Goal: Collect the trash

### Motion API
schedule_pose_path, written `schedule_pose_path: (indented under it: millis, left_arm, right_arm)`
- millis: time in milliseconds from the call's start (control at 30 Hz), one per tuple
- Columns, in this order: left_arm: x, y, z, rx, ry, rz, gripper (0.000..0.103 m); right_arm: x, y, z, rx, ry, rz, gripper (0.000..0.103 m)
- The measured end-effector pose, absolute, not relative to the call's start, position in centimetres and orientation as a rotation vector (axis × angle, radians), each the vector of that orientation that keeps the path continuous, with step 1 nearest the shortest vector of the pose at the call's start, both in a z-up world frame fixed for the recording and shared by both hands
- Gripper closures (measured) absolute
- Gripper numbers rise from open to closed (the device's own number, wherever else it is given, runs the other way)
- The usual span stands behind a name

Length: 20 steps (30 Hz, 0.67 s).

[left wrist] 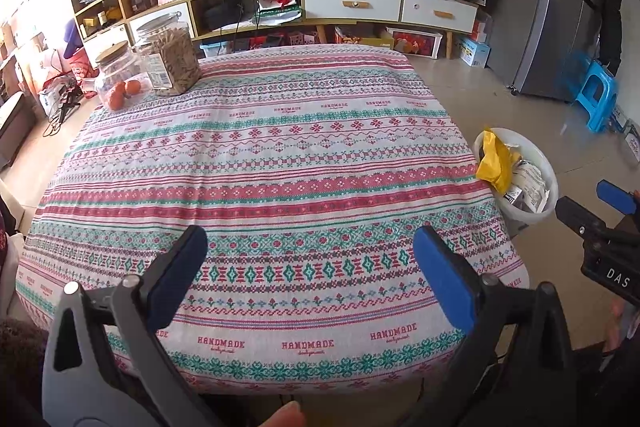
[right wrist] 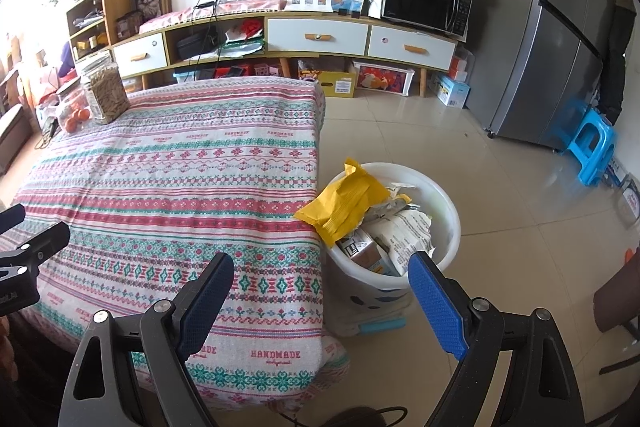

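Right hand-held gripper [right wrist: 320, 291] agape | trash [right wrist: 344, 207] (binned) just ahead, seemingly untouched

Bin [right wrist: 394, 227] on floor right of table [right wrist: 180, 187] — wrappers [right wrist: 344, 205] inside.

Bin [right wrist: 448, 227] base behind tablecloth [right wrist: 180, 187].

The right gripper [right wrist: 320, 297] hangs with its blue-padded fingers [right wrist: 436, 301] spread wide and nothing between them, over the near corner of a table [right wrist: 180, 187] under a striped patterned cloth. Just beside that corner, on the tiled floor [right wrist: 500, 195], stands a white bin [right wrist: 448, 223] packed with trash: a yellow wrapper [right wrist: 344, 203] leans over its rim toward the table, with white packets [right wrist: 404, 231] and a small carton [right wrist: 362, 251] behind it. The left gripper [right wrist: 28, 247] shows at the left edge, and at the table's far corner stand a jar [right wrist: 105, 93] and oranges [right wrist: 78, 119].
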<state>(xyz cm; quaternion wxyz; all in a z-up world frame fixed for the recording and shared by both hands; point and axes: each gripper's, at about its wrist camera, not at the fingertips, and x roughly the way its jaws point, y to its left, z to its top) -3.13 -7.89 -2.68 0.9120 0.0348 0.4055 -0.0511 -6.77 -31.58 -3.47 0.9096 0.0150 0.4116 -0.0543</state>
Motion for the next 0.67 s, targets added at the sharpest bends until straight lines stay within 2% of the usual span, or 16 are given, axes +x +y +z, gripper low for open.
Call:
schedule_pose_path:
  millis: [533,667]
  left_arm:
    - [-2.7,-7.8,-2.5,0.073,0.842,-0.11,0.001]
    - [-2.5,-7.9,-2.4,0.065,0.859,-0.127,0.001]
  right_arm:
    - [-6.9,-31.8,-2.2,0.019,0.849,-0.1,0.012]
    - [-6.9,-31.7,-1.2,0.009,0.834,-0.082,0.006]
